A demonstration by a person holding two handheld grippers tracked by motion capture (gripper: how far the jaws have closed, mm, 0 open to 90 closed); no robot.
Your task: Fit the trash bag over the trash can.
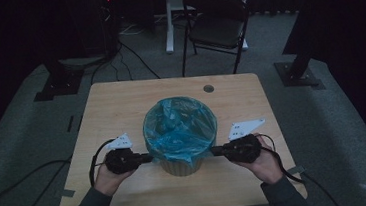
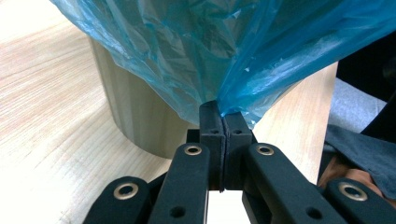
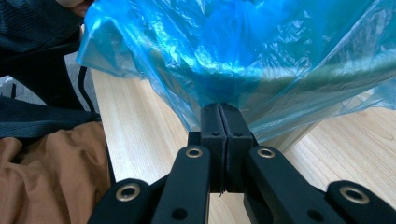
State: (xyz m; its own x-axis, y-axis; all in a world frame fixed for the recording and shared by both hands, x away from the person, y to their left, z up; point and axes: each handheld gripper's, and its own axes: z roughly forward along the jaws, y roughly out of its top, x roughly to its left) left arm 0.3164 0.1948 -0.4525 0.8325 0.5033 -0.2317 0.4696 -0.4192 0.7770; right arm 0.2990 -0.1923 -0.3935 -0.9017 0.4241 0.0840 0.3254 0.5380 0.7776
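We see the blue bin liner draped over the round bin at the table centre. The left gripper and right gripper flank it on opposite sides, each pinching its overhanging edge, equally near.

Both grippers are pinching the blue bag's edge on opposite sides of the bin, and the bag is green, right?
Not quite: the bag is blue, not green, as both gripper views show. The rest holds: the left gripper and right gripper are each shut on the bag's edge, on opposite sides of the bin.
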